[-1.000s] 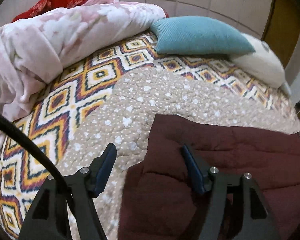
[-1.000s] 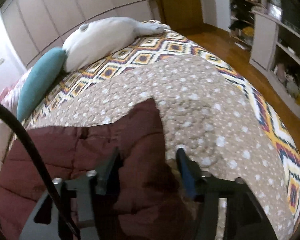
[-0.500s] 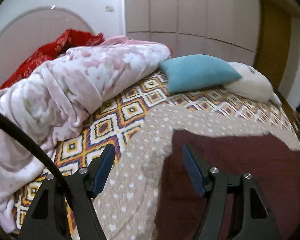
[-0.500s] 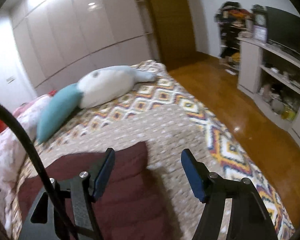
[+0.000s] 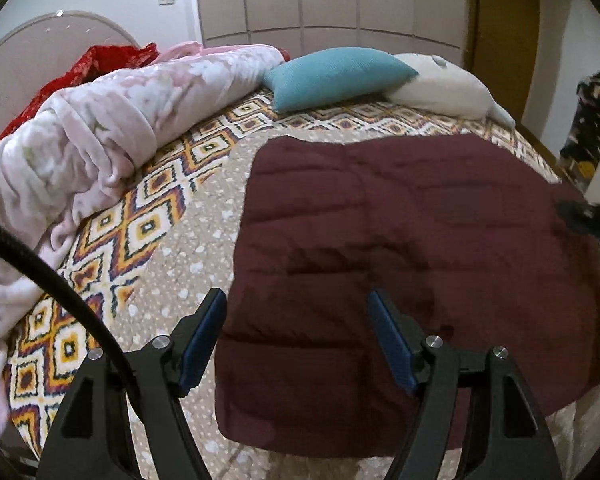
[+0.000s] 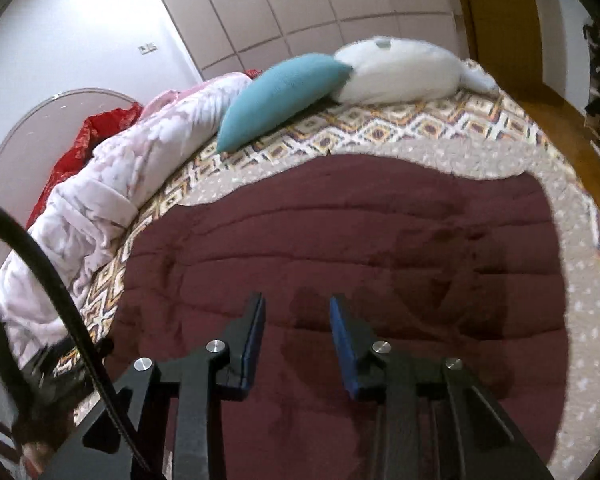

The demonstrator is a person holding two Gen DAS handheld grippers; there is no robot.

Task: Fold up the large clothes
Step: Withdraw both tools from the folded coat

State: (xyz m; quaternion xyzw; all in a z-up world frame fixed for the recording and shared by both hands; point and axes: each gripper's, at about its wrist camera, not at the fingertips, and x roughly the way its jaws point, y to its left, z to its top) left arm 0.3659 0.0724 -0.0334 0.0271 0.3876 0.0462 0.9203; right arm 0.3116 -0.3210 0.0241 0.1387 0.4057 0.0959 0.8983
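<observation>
A dark maroon quilted garment (image 5: 412,240) lies spread flat on the bed, seen in both wrist views (image 6: 340,248). My left gripper (image 5: 296,300) hovers open above the garment's near left part, with nothing between its blue pads. Over the middle of the garment, my right gripper (image 6: 296,304) has its jaws closing; a narrow gap is left and no cloth is in it. A dark blurred shape at the right edge of the left wrist view (image 5: 592,220) looks like the other gripper.
The bed has a patterned bedspread (image 5: 112,232). A rolled pink blanket (image 5: 100,128) and red cloth (image 5: 100,60) lie along its left side. A teal pillow (image 5: 332,76) and a white plush (image 5: 440,88) sit at the far edge. Wooden floor (image 6: 560,128) is at the right.
Both grippers have drawn back and up from the garment's far edge, so the whole garment now shows. The right jaws have come much closer together. The left jaws stay wide.
</observation>
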